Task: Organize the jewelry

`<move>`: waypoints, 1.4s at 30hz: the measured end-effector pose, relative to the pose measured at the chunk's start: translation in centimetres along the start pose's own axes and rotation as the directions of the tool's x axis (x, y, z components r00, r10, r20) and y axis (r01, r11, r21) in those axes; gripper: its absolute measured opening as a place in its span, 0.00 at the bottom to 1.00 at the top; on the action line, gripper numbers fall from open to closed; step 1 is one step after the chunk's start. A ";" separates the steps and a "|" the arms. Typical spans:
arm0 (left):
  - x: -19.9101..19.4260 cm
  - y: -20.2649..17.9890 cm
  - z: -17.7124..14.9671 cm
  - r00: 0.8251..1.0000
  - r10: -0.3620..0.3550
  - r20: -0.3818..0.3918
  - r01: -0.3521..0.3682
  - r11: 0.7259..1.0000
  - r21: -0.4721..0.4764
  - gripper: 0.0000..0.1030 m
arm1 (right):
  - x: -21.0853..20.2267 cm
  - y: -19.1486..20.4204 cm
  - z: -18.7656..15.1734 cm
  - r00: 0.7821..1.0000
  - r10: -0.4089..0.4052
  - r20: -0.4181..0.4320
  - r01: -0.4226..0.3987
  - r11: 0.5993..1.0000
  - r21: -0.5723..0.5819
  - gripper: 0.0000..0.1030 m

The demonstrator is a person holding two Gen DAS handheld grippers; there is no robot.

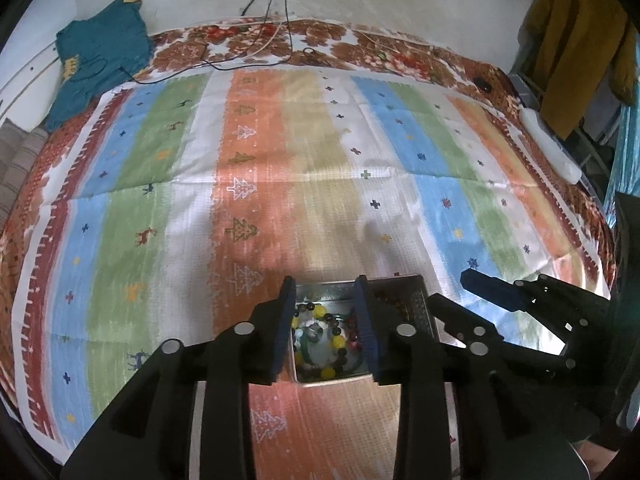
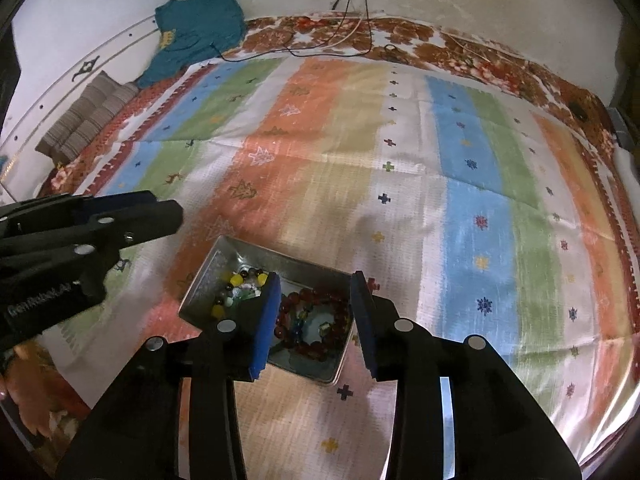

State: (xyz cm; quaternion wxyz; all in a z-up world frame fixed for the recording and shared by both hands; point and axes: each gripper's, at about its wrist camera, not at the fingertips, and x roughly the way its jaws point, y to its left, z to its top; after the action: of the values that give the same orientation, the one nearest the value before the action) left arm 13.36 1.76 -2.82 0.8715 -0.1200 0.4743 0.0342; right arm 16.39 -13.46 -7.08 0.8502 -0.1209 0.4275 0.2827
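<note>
Striped bedspread (image 2: pixel 460 208), metal tin (image 2: pixel 224 272) of beads (image 2: pixel 316 320), both claws parted, lettering unreadable

A bed covered by a striped cloth (image 1: pixel 256 168) in orange, green, blue and white. A teal garment (image 1: pixel 100 56) lies at its far left corner, black cables (image 1: pixel 276 8) trail from the wall, and a mustard coat (image 1: pixel 576 40) hangs at right.
</note>
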 end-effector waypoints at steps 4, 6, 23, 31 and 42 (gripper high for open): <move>-1.0 0.1 -1.0 1.000 -0.006 0.007 0.006 1.000 0.006 0.38 | -1.0 -0.1 -0.8 1.000 -0.010 0.007 0.010 1.000 0.007 0.46; -1.5 -0.1 -1.6 1.000 -0.006 0.011 0.006 1.000 0.022 0.44 | -1.7 -0.2 -1.3 1.000 -0.012 0.010 0.012 1.000 0.011 0.51; -5.0 -0.2 -5.4 0.998 -0.005 0.070 -0.002 0.996 0.092 0.76 | -6.3 0.8 -4.4 0.996 0.003 0.088 -0.001 1.000 -0.022 0.75; -6.4 -0.6 -8.4 0.995 0.006 0.104 -0.022 0.988 0.153 0.90 | -7.8 1.1 -6.3 0.994 0.017 0.111 -0.012 0.999 -0.042 0.85; -7.5 -0.2 -10.0 0.991 -0.003 0.133 -0.018 0.987 0.160 0.94 | -9.5 0.7 -7.5 0.988 0.039 0.150 -0.038 0.999 -0.013 0.94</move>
State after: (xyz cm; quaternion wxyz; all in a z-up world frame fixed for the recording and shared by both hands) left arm 1.08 -0.49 -1.74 0.9079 -0.0448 0.4168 0.0069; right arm 6.50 -19.86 -4.07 0.8736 -0.0954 0.3632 0.3095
